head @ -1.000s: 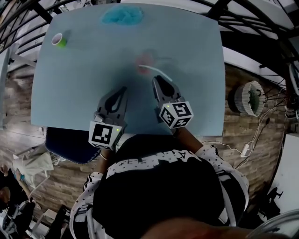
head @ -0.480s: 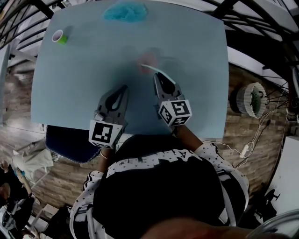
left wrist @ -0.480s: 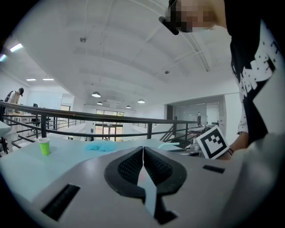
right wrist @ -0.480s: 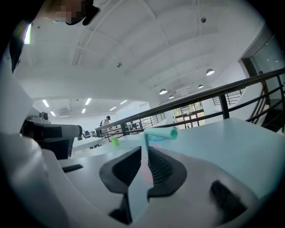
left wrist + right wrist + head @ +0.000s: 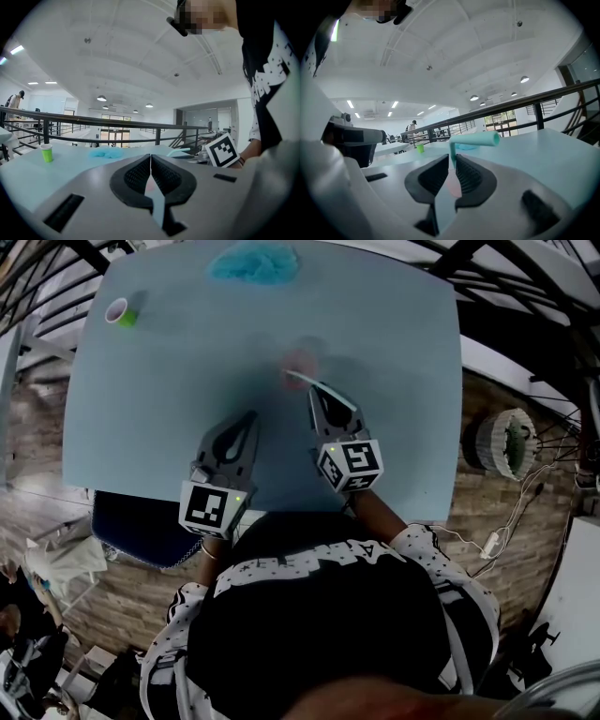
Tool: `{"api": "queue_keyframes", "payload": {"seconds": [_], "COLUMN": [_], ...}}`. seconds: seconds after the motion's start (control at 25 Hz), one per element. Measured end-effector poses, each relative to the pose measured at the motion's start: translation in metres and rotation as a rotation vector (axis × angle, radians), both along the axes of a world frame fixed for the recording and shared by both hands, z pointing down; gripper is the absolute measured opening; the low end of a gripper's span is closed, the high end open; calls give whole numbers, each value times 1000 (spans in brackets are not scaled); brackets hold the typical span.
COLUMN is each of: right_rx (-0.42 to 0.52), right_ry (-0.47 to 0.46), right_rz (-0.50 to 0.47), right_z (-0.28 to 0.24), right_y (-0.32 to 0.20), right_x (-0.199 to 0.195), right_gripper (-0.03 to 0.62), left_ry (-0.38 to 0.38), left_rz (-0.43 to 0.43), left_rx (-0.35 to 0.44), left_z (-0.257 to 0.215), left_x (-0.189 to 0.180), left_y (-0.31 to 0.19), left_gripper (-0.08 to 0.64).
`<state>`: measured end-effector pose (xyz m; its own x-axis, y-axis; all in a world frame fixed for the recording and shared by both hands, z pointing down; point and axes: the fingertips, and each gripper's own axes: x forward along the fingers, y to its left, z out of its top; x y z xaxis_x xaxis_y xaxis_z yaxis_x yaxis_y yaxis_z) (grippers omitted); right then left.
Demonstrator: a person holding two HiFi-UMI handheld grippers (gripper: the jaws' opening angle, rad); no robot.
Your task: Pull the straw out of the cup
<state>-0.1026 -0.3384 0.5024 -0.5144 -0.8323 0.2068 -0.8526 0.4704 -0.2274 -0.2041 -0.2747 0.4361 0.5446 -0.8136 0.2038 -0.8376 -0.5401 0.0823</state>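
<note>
A teal bent straw (image 5: 474,139) stands pinched between the jaws of my right gripper (image 5: 453,157), its short end pointing right. From the head view the straw (image 5: 302,380) runs from my right gripper (image 5: 318,391) toward a blurred pink cup (image 5: 300,358) just beyond the tips. Whether its lower end sits in the cup I cannot tell. My left gripper (image 5: 250,415) rests to the left, shut on nothing and apart from the cup. The left gripper (image 5: 150,156) view shows the straw (image 5: 180,151) to its right.
A small green cup (image 5: 119,313) stands at the far left of the light blue table (image 5: 169,399), and a blue cloth (image 5: 253,262) lies at the far edge. Railings and wooden floor surround the table.
The right gripper has crept slightly toward the cup with the straw in it. The left gripper stays where it was.
</note>
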Motion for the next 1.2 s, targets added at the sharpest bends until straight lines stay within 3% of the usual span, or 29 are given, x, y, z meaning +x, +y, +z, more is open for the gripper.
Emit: {"api": "queue_keyframes", "payload": {"seconds": [0.64, 1.2], "right_rx": [-11, 52], "right_ry": [-8, 21], "right_rz": [7, 11], "right_z": [5, -23], "right_y": [-7, -7], "right_x": [-1, -6], "right_gripper": [34, 32], "left_ry": [-11, -17], "left_rz": [-11, -10], "left_rx": [-12, 6], "left_z": [1, -4], "left_x": [-9, -12], "left_y": [5, 12], "left_gripper": [15, 15]}}
